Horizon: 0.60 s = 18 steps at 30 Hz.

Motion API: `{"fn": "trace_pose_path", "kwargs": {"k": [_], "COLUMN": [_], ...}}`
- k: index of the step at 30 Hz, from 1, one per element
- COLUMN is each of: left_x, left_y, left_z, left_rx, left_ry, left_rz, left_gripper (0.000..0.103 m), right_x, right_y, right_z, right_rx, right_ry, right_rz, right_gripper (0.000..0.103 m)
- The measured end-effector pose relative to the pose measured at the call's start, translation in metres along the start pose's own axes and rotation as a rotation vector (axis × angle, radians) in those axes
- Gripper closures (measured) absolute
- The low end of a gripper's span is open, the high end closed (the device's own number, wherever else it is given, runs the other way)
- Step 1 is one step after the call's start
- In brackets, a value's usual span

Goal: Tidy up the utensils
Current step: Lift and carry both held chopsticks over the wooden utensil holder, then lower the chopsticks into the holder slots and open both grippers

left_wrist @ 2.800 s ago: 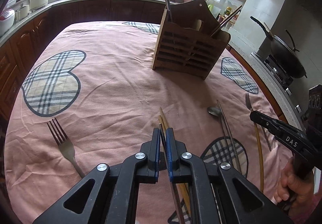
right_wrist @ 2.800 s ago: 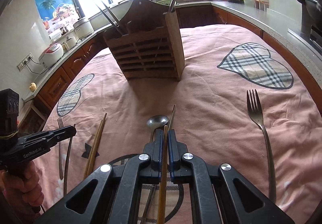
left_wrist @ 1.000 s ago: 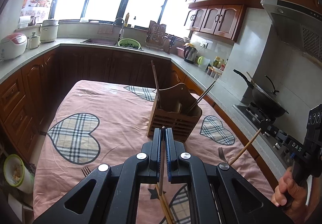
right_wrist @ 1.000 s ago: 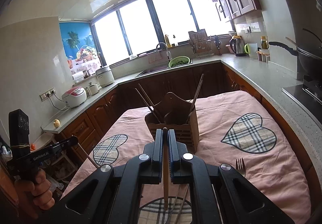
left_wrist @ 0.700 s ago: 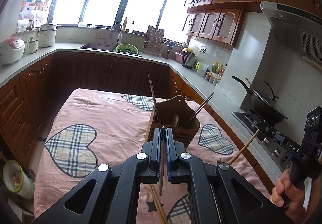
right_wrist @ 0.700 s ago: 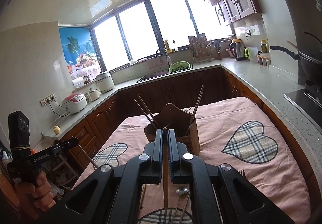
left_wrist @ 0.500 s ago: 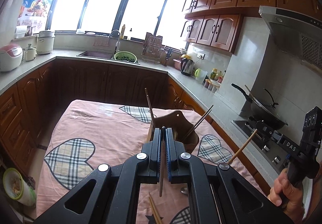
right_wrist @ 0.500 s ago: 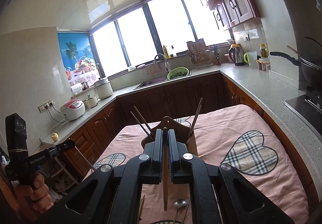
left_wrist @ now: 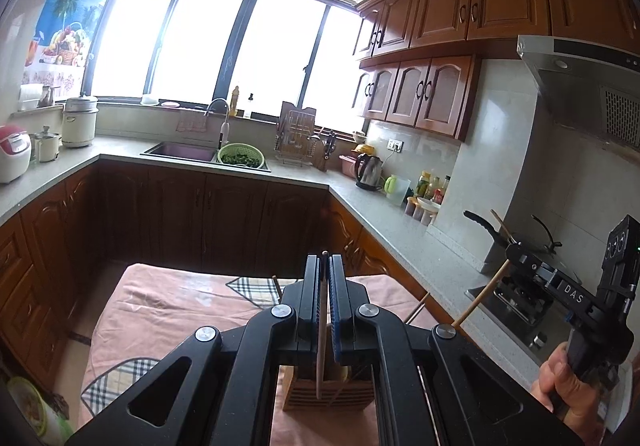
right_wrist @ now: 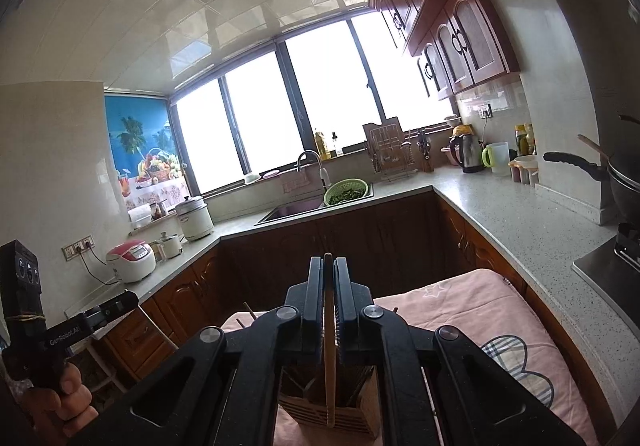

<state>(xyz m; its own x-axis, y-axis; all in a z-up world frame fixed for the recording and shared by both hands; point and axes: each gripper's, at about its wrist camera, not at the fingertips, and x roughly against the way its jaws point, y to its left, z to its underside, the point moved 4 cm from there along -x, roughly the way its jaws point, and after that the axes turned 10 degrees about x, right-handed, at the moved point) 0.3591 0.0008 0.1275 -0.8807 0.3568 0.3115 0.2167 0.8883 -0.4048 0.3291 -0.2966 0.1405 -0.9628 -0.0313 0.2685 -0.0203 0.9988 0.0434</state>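
My left gripper (left_wrist: 324,260) is shut on a wooden chopstick (left_wrist: 320,346) that hangs down between its jaws. Its lower tip ends over the slatted wooden utensil holder (left_wrist: 328,392) on the pink tablecloth (left_wrist: 176,302). My right gripper (right_wrist: 329,261) is shut on another wooden chopstick (right_wrist: 329,374), which likewise hangs over the holder (right_wrist: 332,416). Chopsticks stand in the holder, their tips (left_wrist: 275,280) showing past the jaws. In the left wrist view the right gripper (left_wrist: 514,252) appears at the right with its chopstick (left_wrist: 480,298) slanting down. The left wrist's own device (right_wrist: 100,310) shows at left in the right wrist view.
Counters wrap around the table: a sink with a green colander (left_wrist: 240,155) at the back, a kettle (left_wrist: 370,171) and jars on the right, a wok (right_wrist: 624,181) on the stove, rice cookers (right_wrist: 132,260) on the left. A hand (left_wrist: 568,382) holds the right device.
Both grippers have risen with their chopsticks and come in over the holder. The table, the loose fork and spoon have dropped out of sight beneath the jaws.
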Motion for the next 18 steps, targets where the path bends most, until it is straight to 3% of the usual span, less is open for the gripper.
{"fn": "trace_pose_path", "kwargs": {"k": [7,18], "left_x": [-0.058,-0.138], "left_y": [0.011,0.037], "left_z": [0.009,0.045], "left_rx": [0.028,0.070], "left_ry": [0.012,0.093], "left_rz": [-0.011,-0.066], "left_gripper": [0.100,0.100], "right_x": [-0.031,-0.066], "right_y": [-0.015,-0.033], "right_z": [0.003,0.059], "right_rx": [-0.016,-0.069], "right_ry": [-0.009,0.067], "right_rz": [0.030,0.066], "right_gripper": [0.099,0.099]}}
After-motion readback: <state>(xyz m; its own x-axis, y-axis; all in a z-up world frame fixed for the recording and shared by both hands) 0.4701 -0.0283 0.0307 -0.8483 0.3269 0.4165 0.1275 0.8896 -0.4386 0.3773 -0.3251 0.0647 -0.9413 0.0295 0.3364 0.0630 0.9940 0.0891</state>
